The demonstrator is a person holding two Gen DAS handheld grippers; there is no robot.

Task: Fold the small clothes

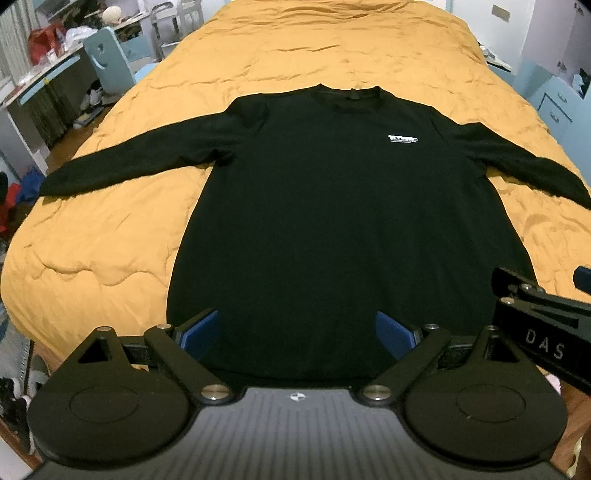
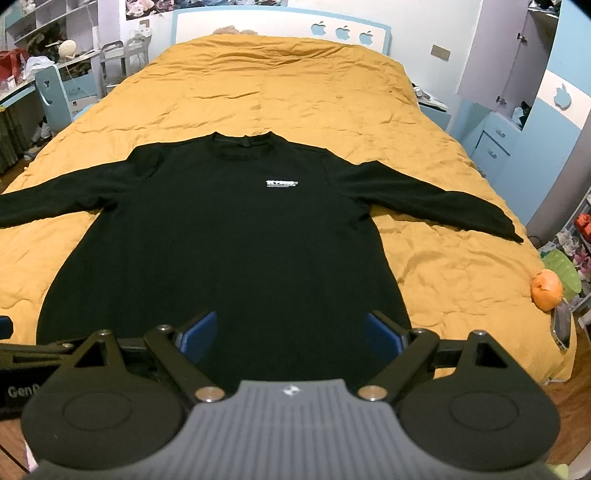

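A black long-sleeved sweater (image 1: pixel 332 206) (image 2: pixel 229 236) with a small white chest logo (image 1: pixel 402 139) lies flat, front up, on the mustard-yellow quilt (image 1: pixel 110 236) (image 2: pixel 443 266), both sleeves spread sideways and its collar at the far end. My left gripper (image 1: pixel 297 338) hangs open just above the sweater's near hem, nothing between its blue pads. My right gripper (image 2: pixel 290 334) is open too, over the hem further right, and it holds nothing. Part of the right gripper shows at the right edge of the left wrist view.
An orange fruit (image 2: pixel 546 290) and a phone (image 2: pixel 561 326) sit on the quilt's right edge. A blue chair (image 1: pixel 110 62) and cluttered desk (image 1: pixel 33 85) stand left of the bed. Blue drawers (image 2: pixel 495 144) and a wardrobe (image 2: pixel 506 51) stand right; the headboard (image 2: pixel 280 26) is at the back.
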